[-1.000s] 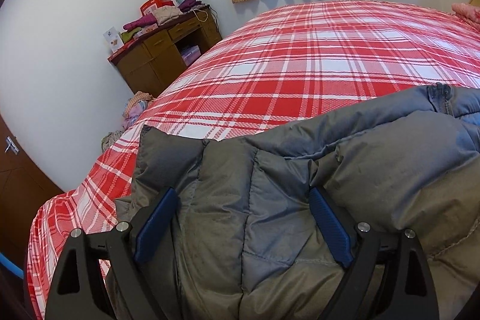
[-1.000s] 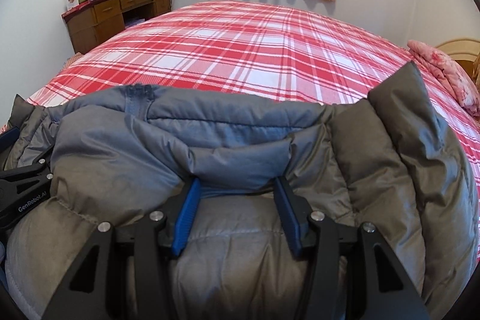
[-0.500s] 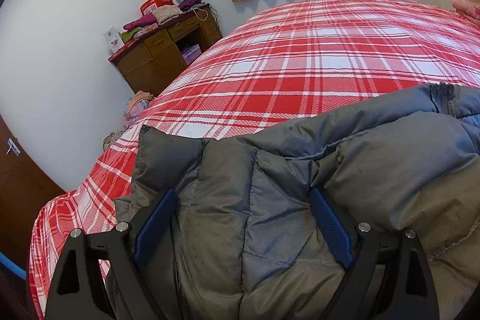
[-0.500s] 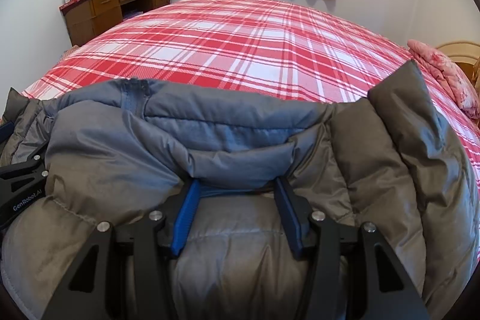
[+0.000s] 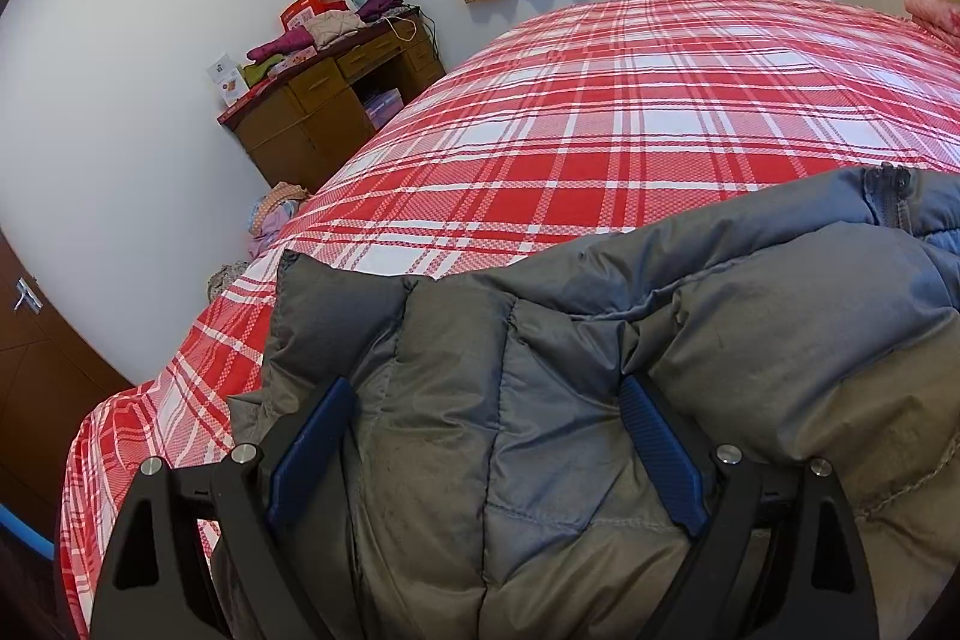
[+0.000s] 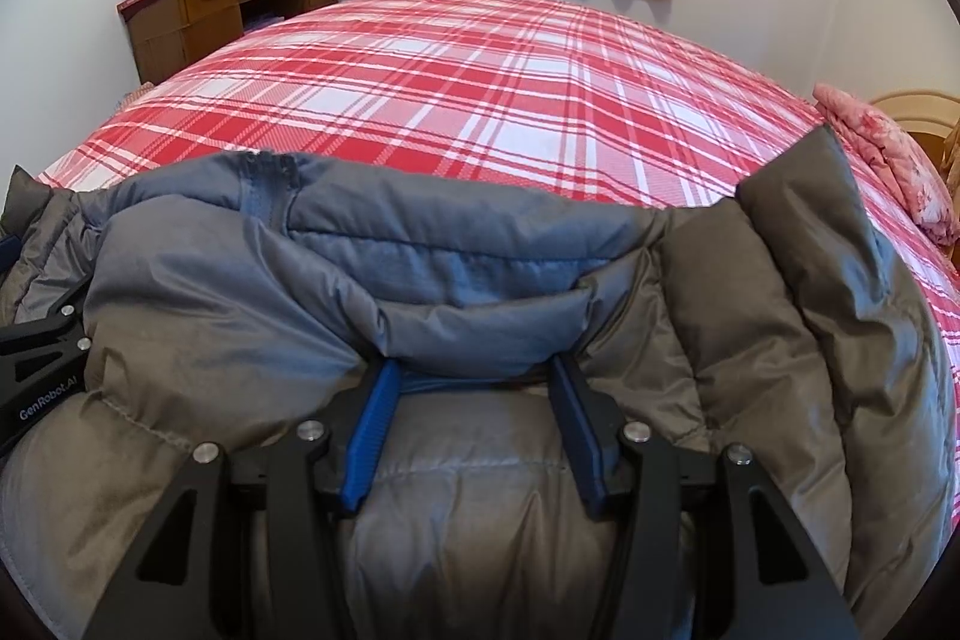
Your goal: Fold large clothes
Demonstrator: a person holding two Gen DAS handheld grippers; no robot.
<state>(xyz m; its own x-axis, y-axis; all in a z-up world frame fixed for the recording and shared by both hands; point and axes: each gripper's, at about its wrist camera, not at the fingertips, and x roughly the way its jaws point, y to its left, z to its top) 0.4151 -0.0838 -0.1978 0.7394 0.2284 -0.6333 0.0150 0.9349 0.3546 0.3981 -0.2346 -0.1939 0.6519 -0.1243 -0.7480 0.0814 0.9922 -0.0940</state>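
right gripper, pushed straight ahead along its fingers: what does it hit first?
Probably the grey puffer jacket itself: the right gripper has its fingers spread around a padded fold that bunches directly ahead of them. Beyond that lies the red plaid bed, though depth is hard to judge.

Right claw [image 6: 474, 382] around grey jacket [image 6: 480, 280] fold

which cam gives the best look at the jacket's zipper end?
Right wrist. The zipper end sits up on the collar edge of the grey puffer jacket, left of centre, unobstructed. In the left wrist view the zipper end is squeezed toward the right edge and distorted by the fisheye.
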